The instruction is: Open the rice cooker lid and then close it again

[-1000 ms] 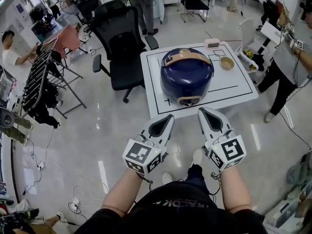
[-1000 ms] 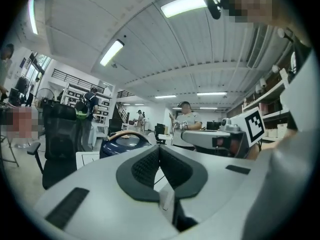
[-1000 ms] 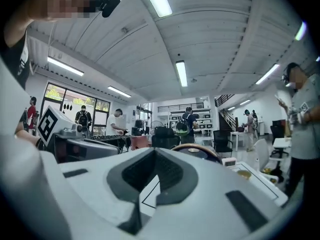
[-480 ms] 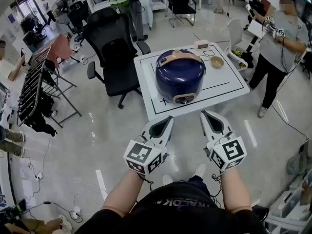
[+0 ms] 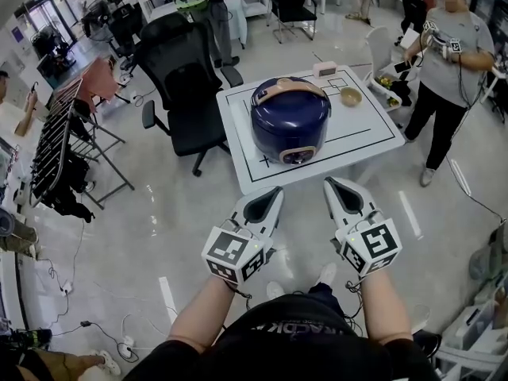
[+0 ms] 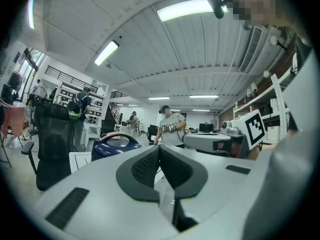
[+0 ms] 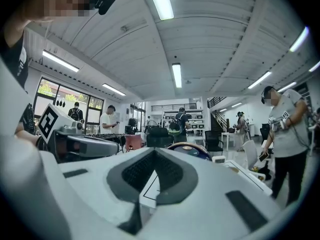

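The dark blue rice cooker [image 5: 290, 119] with its tan lid handle stands shut on a small white table [image 5: 373, 144], ahead of me in the head view. Both grippers hang in the air short of the table's near edge. My left gripper [image 5: 275, 194] is shut with nothing in it, and so is my right gripper [image 5: 329, 185]. In the left gripper view the rice cooker [image 6: 114, 145] peeks over the shut left gripper [image 6: 159, 149]. In the right gripper view only the top of the rice cooker [image 7: 189, 148] shows behind the shut right gripper [image 7: 154, 152].
A small bowl [image 5: 351, 96] and a pink box [image 5: 324, 69] sit at the table's far side. A black office chair [image 5: 184, 78] stands left of the table, a drying rack [image 5: 67, 129] further left. A person [image 5: 440, 78] stands to the right of the table.
The table and rice cooker have shifted a little up and left in the head view. The person at the right has come fully into view. Both grippers stay shut.
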Demonstrator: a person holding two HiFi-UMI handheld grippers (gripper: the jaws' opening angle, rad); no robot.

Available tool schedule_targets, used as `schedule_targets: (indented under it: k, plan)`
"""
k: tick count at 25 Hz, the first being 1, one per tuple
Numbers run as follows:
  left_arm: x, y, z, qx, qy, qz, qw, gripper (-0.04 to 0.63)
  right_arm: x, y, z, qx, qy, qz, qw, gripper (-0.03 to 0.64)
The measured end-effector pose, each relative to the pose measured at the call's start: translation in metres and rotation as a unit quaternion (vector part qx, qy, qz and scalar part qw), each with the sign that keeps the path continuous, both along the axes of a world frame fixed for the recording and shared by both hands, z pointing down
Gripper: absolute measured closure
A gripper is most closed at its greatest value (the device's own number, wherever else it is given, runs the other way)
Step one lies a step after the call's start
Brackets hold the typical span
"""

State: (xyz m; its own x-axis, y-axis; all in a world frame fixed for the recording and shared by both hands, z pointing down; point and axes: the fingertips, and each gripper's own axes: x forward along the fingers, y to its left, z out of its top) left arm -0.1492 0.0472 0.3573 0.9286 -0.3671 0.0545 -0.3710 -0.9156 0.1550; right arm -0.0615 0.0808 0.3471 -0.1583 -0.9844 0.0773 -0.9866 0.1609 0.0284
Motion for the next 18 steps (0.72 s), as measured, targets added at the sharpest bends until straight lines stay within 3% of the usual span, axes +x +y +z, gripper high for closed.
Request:
schedule_targets:
  k: [18]
  plan:
    - [0.009,0.0098,-0.0024,0.004,-0.002,0.001,1.0,0.592,0.003,0.0062,-0.0075,0.01,0.003,-0.008,1.0,0.617]
